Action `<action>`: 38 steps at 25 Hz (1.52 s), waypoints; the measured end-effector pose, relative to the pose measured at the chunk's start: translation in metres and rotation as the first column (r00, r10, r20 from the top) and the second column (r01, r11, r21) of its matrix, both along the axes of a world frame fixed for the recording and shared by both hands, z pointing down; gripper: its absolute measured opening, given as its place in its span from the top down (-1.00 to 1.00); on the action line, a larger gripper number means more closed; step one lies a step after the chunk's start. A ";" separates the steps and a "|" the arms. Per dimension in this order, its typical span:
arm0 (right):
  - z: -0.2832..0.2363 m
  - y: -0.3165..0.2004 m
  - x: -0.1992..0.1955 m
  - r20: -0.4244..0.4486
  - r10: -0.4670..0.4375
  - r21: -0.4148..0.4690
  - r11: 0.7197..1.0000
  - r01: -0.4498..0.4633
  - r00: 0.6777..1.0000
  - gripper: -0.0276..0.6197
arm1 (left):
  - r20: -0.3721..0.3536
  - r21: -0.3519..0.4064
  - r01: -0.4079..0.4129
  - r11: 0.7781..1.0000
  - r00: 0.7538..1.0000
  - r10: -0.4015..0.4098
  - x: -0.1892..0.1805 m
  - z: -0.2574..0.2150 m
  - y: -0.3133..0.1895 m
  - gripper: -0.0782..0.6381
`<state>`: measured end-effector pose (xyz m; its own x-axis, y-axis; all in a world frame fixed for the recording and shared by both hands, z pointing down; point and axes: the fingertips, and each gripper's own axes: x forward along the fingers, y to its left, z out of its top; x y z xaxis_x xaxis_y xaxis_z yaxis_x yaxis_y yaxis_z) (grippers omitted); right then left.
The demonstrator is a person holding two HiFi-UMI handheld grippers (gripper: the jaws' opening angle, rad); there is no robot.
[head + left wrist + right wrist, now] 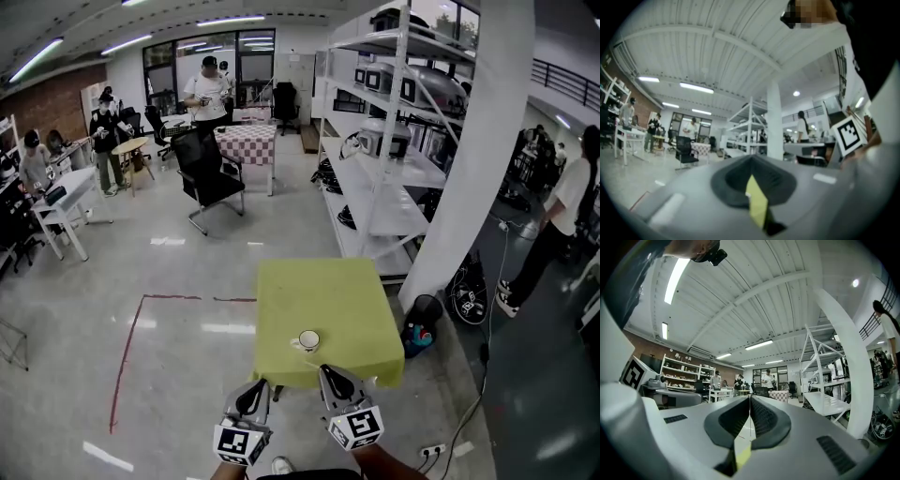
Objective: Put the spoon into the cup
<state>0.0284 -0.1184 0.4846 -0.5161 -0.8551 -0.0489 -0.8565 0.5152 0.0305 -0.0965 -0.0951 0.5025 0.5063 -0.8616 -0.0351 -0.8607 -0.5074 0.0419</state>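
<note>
A white cup (308,339) stands near the front edge of a small table with a yellow-green cloth (328,291). A small pale piece (295,345) lies against the cup's left side; I cannot tell whether it is the spoon or the cup's handle. My left gripper (259,383) and right gripper (325,369) are held side by side just short of the table's front edge and point level at it. Both are shut with nothing between the jaws. In the left gripper view the dark pads (733,180) meet at the tip. The right gripper view shows its pads (764,420) pressed together.
A white pillar (473,159) and a metal shelving rack (380,187) stand to the table's right, with a dark bag (422,333) and cables at the pillar's foot. A black chair (208,178), a checkered table (248,142) and several people are farther back. Red tape (127,361) marks the floor at left.
</note>
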 end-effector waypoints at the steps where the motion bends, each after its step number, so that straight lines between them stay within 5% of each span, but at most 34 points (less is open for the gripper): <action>1: -0.001 -0.001 -0.004 -0.001 0.002 0.002 1.000 -0.002 1.000 0.88 | -0.004 0.001 -0.005 1.000 1.000 0.005 -0.003 0.000 -0.002 0.76; 22: -0.012 -0.033 -0.017 -0.022 0.025 0.011 1.000 -0.024 0.999 0.88 | -0.018 0.014 -0.042 0.999 0.999 0.043 -0.011 -0.003 -0.039 0.76; 38: -0.005 -0.147 0.037 0.017 0.018 -0.005 1.000 -0.018 1.000 0.88 | 0.014 0.001 -0.013 1.000 1.000 0.013 0.038 -0.002 -0.147 0.76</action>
